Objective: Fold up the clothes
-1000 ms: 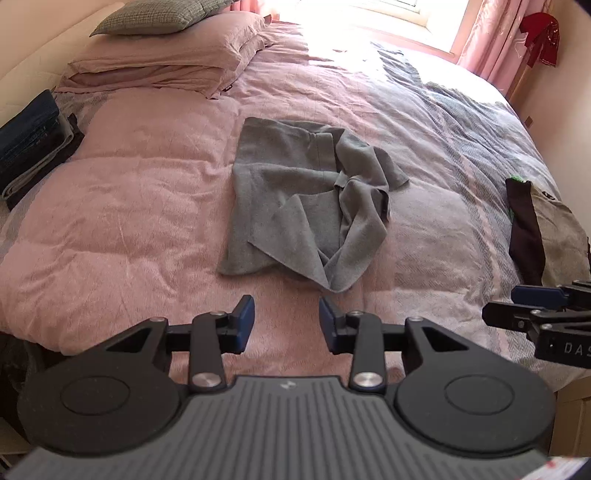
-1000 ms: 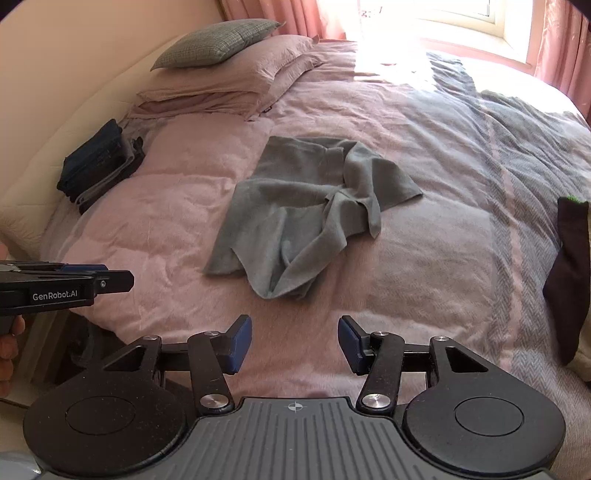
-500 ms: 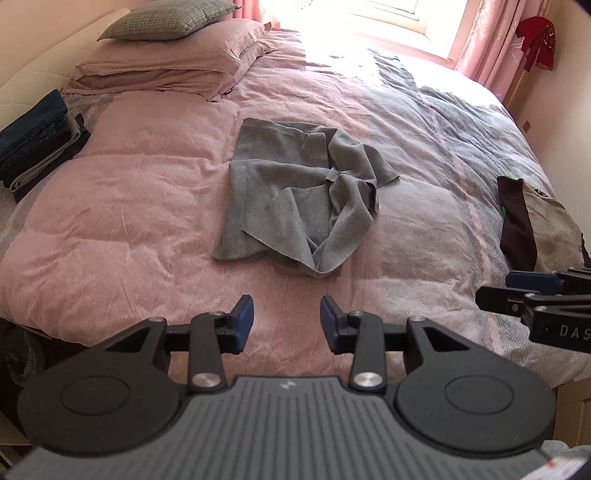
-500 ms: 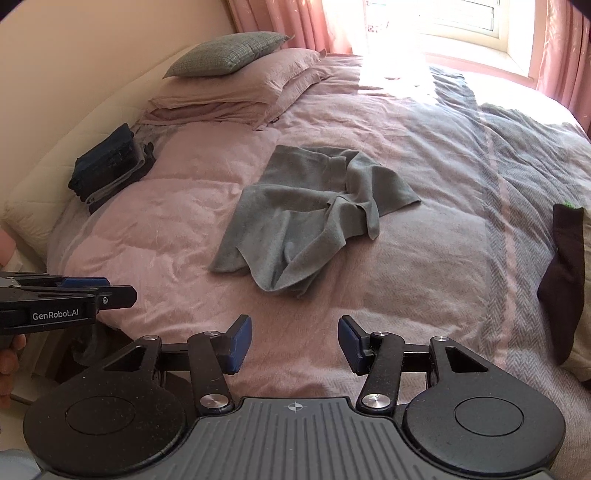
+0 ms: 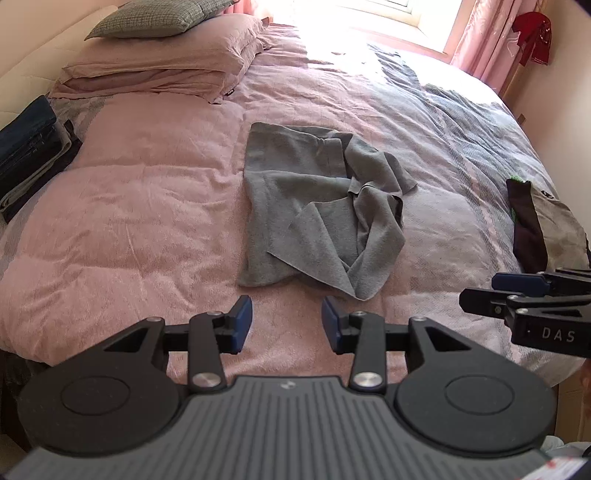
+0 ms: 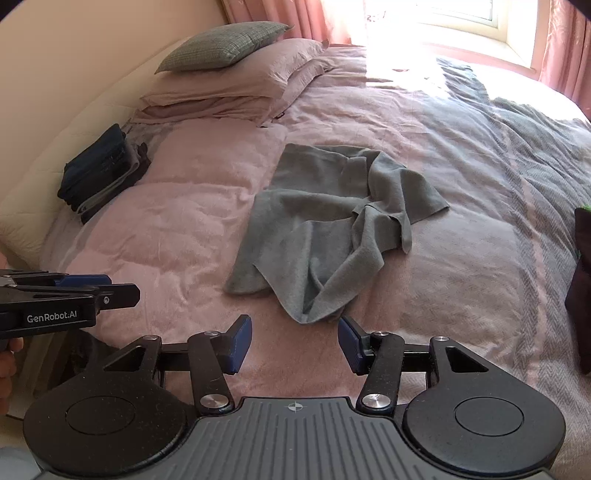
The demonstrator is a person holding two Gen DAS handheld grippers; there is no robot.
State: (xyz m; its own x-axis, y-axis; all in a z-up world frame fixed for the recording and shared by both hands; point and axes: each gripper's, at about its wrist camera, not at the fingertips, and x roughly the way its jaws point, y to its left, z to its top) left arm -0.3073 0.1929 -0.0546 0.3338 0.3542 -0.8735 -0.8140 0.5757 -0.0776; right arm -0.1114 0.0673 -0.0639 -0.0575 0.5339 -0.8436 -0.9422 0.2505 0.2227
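A crumpled grey garment lies in the middle of the pink bed cover, its right side bunched and folded over itself. My left gripper hovers open just short of the garment's near edge, nothing between its blue pads. My right gripper is also open and empty, close to the garment's near corner. The right gripper shows from the side at the right edge of the left wrist view. In the right wrist view the left gripper enters from the left edge.
A stack of dark folded clothes sits at the bed's left edge. Pink pillows topped by a grey cushion lie at the head. A dark and tan garment pile rests at the right edge. A window glares beyond.
Both grippers first drew back a little, then came forward toward the grey garment, which now looks closer. Both stay open. The garment has not moved.
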